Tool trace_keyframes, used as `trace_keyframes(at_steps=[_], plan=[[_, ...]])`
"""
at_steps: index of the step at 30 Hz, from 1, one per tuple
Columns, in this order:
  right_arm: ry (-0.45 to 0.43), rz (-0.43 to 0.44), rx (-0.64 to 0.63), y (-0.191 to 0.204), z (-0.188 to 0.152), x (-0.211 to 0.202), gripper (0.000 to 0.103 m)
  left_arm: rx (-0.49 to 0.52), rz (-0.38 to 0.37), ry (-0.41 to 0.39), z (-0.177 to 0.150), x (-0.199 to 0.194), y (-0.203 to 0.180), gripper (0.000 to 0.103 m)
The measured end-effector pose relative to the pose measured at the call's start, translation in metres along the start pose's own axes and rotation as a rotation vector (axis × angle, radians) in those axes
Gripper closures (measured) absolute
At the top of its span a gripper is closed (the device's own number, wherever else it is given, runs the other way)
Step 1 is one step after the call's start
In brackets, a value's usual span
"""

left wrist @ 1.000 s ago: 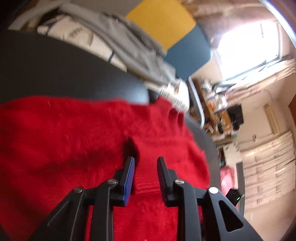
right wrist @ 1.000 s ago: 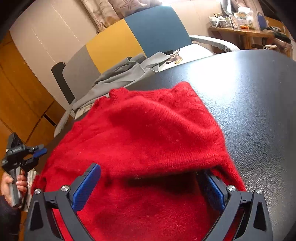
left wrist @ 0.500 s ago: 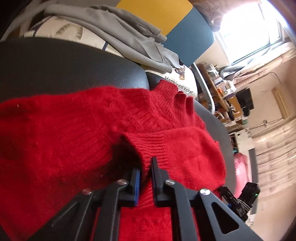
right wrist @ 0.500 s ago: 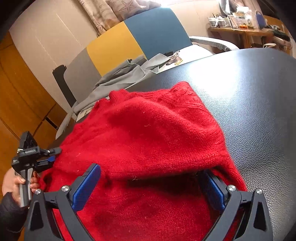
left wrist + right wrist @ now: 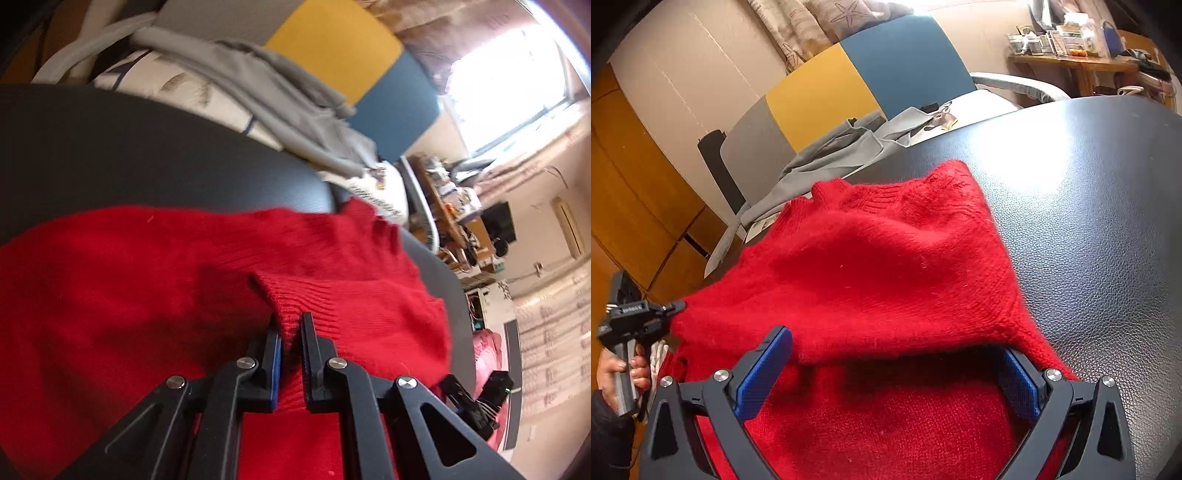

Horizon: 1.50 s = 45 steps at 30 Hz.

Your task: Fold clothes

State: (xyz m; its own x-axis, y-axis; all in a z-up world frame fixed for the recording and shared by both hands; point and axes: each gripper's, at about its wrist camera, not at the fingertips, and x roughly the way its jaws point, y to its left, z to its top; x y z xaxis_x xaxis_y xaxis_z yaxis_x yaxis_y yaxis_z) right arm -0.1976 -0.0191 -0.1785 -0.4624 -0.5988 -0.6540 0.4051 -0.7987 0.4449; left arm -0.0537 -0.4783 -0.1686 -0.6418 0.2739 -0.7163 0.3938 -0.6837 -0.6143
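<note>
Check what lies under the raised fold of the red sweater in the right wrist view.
Under the lifted fold of the red sweater lies another layer of the same sweater, in shadow. Beneath that, the black table is presumably there, but covered. The open right hand-held gripper straddles the gap.

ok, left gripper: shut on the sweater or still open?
Shut. The left gripper pinches a ribbed edge of the red sweater between nearly closed fingers; the right wrist view shows that edge pulled taut to it.
</note>
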Motion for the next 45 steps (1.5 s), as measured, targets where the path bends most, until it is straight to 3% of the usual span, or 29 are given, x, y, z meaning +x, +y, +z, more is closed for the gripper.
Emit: trace_keyframes(at_steps=[2,5,8,11,14,18,21,26,28,30,31,35,39,43,45], plan=[[0.019,0.005,-0.013,0.004,0.001,0.000,0.000,-0.021,0.022,0.018,-0.002,0.006,0.012,0.096],[0.066,-0.003,-0.039,0.008,0.002,-0.002,0.000,0.035,0.041,0.086,-0.013,0.022,0.005,0.096],[0.112,0.050,-0.045,0.009,0.008,-0.019,0.000,0.033,0.025,0.072,-0.018,0.015,0.009,0.096],[0.079,0.074,-0.072,0.009,0.026,-0.046,0.000,0.016,-0.012,0.068,-0.019,0.010,0.014,0.094],[0.035,0.029,-0.073,0.005,0.057,-0.052,0.000,0.004,-0.032,0.070,-0.018,0.010,0.017,0.090],[0.008,-0.141,-0.113,0.001,0.100,-0.025,0.002,-0.012,-0.058,0.039,-0.014,0.008,0.015,0.084],[0.071,-0.250,-0.146,-0.004,0.125,0.013,0.031,-0.003,-0.045,0.032,-0.011,0.012,0.010,0.081],[0.245,-0.296,-0.135,-0.023,0.139,0.075,0.051,0.021,-0.058,0.066,-0.010,0.024,0.004,0.077],[0.276,-0.301,-0.149,-0.023,0.139,0.086,0.071,0.027,-0.050,0.073,-0.009,0.026,0.003,0.077],[0.289,-0.311,-0.178,-0.020,0.139,0.092,0.083,0.044,-0.026,0.063,-0.008,0.026,0.000,0.083],[0.283,-0.330,-0.212,-0.015,0.139,0.091,0.091,0.063,-0.011,0.045,-0.009,0.024,-0.002,0.090],[0.191,-0.348,-0.248,-0.004,0.143,0.073,0.093,0.117,0.009,-0.011,-0.013,0.015,-0.010,0.095],[0.066,-0.361,-0.087,-0.033,0.147,0.050,0.093,0.100,0.036,-0.009,-0.013,0.019,-0.002,0.096],[0.085,-0.330,0.046,-0.061,0.134,0.063,0.093,0.082,0.063,-0.008,-0.013,0.022,0.005,0.092],[0.077,-0.310,0.069,-0.065,0.130,0.066,0.092,0.039,0.009,0.002,-0.010,0.021,0.010,0.085]])
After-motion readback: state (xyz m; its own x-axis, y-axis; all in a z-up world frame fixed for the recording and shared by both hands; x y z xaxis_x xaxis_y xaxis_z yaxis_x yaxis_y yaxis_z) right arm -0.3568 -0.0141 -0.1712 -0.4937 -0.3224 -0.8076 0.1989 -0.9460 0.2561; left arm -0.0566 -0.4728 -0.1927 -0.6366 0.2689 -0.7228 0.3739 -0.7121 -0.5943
